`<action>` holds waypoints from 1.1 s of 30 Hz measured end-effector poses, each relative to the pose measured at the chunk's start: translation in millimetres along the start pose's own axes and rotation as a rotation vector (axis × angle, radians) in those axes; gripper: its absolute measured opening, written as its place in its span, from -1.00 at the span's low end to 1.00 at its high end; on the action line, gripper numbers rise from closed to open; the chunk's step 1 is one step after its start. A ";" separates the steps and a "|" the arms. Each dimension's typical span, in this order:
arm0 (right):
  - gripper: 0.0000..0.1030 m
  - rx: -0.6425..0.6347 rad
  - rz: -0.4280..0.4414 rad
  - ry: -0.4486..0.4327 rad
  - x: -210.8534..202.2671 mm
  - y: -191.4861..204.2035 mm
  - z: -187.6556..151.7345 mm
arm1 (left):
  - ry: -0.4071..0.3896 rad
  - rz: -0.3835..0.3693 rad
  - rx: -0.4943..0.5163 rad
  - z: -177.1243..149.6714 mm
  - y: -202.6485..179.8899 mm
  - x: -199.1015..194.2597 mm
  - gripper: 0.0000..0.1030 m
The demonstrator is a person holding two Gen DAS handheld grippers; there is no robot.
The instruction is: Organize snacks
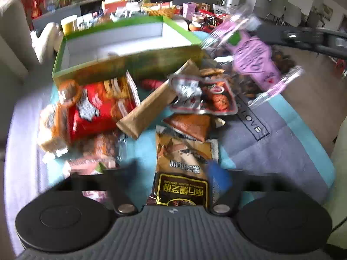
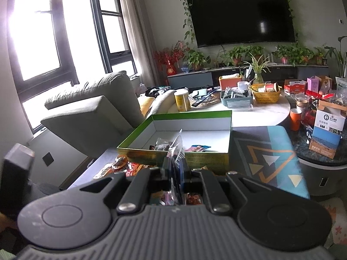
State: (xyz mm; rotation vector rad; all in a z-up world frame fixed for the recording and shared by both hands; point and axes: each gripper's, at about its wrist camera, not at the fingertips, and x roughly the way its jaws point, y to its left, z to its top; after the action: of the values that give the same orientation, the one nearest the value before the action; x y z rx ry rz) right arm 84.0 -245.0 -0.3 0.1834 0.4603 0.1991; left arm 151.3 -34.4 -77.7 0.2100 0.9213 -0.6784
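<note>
- The left gripper (image 1: 173, 171) hangs low over the snack pile with its fingers spread wide and nothing between them, straddling the black sesame packet (image 1: 181, 191), probably its next pick.
- Past it, the loose snacks lie heaped on the patterned cloth (image 1: 271, 134): a red chip bag (image 1: 97, 112), a tan wrapped bar (image 1: 151, 106) and a grey meat-snack pouch (image 1: 206, 97), all just in front of the box, within easy reach.
- The right gripper (image 2: 176, 173) is clamped on a clear purple-labelled packet (image 1: 253, 58), held aloft edge-on beside the box, seemingly for a drop inside; motion blur leaves this uncertain.
- The green box (image 2: 151, 151) sits open with a few small packets (image 2: 164, 145) already on its floor.
</note>
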 end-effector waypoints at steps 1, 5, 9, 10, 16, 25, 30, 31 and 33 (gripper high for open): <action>0.21 -0.001 0.001 0.000 -0.5 0.0 0.0 | -0.001 -0.003 -0.014 -1.2 4.2 4.3 0.64; 0.21 -0.005 0.001 0.004 3.4 -0.4 0.4 | 0.029 -0.054 -0.031 3.3 9.6 24.6 0.64; 0.21 0.001 -0.001 0.006 7.4 -2.1 0.6 | 0.041 -0.089 -0.004 13.4 1.2 47.3 0.45; 0.21 0.005 -0.003 0.007 8.3 -3.0 0.2 | 0.035 -0.083 0.020 12.9 -3.5 47.9 0.42; 0.21 0.031 -0.019 0.004 12.3 -9.0 -0.8 | 0.005 -0.055 0.158 0.9 -26.5 25.9 -0.73; 0.21 0.033 -0.014 -0.017 8.4 -6.7 2.2 | -0.144 -0.006 0.121 8.9 -22.8 -36.8 -0.83; 0.21 0.025 -0.020 -0.052 7.3 -1.9 15.1 | -0.238 0.041 0.093 32.6 -10.9 -64.8 -0.83; 0.21 0.018 -0.023 -0.062 9.6 -0.8 20.0 | -0.261 0.051 0.088 40.6 -8.7 -70.7 -0.83; 0.21 0.014 -0.025 -0.075 15.6 0.1 30.4 | -0.310 0.067 0.083 57.0 -3.4 -79.7 -0.83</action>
State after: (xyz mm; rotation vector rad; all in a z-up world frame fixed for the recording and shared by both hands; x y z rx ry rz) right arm 111.5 -245.2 20.0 0.1980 0.3895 0.1638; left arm 153.8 -26.6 20.0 0.2020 0.5881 -0.6655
